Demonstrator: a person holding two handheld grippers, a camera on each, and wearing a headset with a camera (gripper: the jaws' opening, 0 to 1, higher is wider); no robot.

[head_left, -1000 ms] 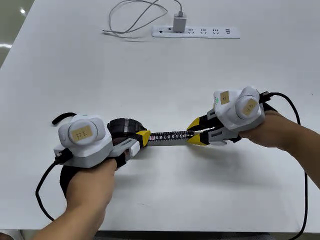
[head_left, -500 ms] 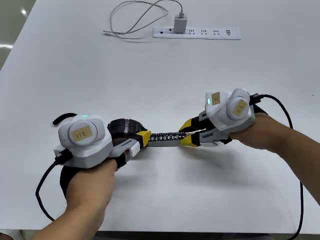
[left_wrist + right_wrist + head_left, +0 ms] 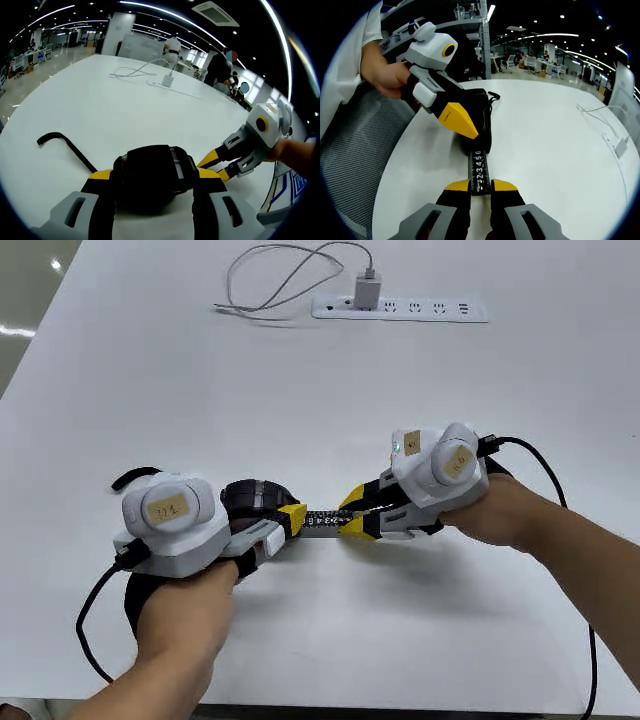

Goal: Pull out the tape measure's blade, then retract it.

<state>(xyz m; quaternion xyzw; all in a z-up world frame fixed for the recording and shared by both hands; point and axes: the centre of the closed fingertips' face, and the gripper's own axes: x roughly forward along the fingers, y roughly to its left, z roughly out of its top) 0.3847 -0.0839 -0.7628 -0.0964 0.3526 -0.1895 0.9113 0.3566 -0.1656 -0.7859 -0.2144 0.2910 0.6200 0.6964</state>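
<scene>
Tape measure [image 3: 255,502]: a black case lying on the near left part of the table, clamped from both sides by the left gripper's jaws; in the left gripper view [image 3: 150,165] it fills the gap between the yellow tips.
Blade [image 3: 322,521]: a short length is out, running right from the case to the right gripper; printed digits show in the right gripper view [image 3: 479,172].
Strap [image 3: 130,478]: a black loop lying on the table left of the case.
Left gripper [image 3: 275,525]: jaws closed narrow on the case, held by the left hand [image 3: 185,605].
Right gripper [image 3: 350,515]: jaws pinched together on the blade's free end [image 3: 480,187], held by the right hand [image 3: 495,512].
Table [image 3: 300,390]: white, plain.
Power strip [image 3: 400,308]: white, at the far edge, well apart from the grippers.
Charger [image 3: 367,288]: plugged into the strip's left end.
Cable [image 3: 270,280]: white, looping left of the charger.
</scene>
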